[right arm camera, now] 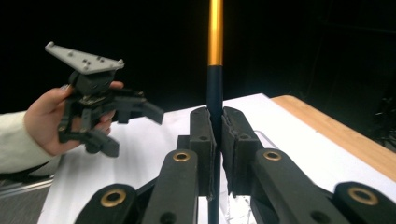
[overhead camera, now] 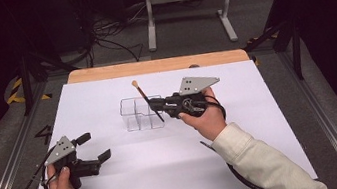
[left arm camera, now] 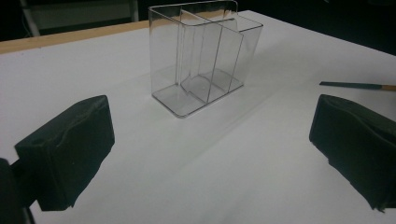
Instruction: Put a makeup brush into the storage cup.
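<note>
My right hand-held gripper (overhead camera: pixel 157 105) is clenched on the brush (overhead camera: pixel 147 99), pads pinching its dark handle. In the right gripper view the handle (right arm camera: pixel 214 93) runs straight up between my jaws, dark where I grip it, then a gold band above. From the high view the brush is tilted, its pale tip up and away from my gripper, its lower end down at the clear organizer (overhead camera: pixel 141 112); I can't tell which compartment it is over or in. The organizer sits just in front of my right gripper, on the white sheet (overhead camera: pixel 119 182) covering the bench (overhead camera: pixel 152 66).

My left hand-held gripper (overhead camera: pixel 94 147) is released, jaws wide apart with nothing between them, hovering near the left front of the sheet, well apart from the organizer. In the left gripper view the organizer (left arm camera: pixel 201 60) stands upright ahead of my open jaws, dividers showing through its clear walls.
</note>
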`<state>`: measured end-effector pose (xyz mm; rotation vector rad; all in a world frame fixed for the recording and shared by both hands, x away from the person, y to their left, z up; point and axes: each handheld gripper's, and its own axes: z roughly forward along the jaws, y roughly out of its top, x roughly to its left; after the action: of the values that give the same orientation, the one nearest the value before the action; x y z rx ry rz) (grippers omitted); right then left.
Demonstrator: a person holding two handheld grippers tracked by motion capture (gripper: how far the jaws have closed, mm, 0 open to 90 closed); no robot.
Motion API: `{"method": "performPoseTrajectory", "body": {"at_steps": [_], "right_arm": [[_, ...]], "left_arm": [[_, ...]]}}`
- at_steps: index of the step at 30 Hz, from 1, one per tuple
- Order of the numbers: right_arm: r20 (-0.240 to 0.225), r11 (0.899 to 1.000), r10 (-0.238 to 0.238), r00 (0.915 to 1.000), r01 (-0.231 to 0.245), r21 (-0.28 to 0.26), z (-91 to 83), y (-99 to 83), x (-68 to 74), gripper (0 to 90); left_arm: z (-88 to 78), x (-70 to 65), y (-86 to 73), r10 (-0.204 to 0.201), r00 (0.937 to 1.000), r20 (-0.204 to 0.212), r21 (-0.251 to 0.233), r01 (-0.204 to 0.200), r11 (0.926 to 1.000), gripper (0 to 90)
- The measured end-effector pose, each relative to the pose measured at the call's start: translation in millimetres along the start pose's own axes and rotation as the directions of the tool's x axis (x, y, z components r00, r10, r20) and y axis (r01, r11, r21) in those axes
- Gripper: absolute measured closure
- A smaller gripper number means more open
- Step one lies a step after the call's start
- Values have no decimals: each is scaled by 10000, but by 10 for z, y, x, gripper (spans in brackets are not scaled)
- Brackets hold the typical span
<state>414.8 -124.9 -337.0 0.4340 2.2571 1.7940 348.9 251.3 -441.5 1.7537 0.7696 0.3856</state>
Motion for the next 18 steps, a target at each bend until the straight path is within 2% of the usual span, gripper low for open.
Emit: {"method": "performPoseTrajectory", "body": {"at_steps": [4,12,18], "right_arm": [[260,9998,87,9996,-83,-158,21,19,-30,837],[393,9992,220,9990,-207,-346,80,63,-65,837],[587,9968,545,9968,-509,-612,105,70,-94,837]], "left_arm": [[7,-4,-2,5,10000,8,68,-5,10000,7],[4,-3,-4,19,10000,-25,42,-19,10000,7],[6,-3,-4,29,10000,-21,29,-29,10000,7]]}}
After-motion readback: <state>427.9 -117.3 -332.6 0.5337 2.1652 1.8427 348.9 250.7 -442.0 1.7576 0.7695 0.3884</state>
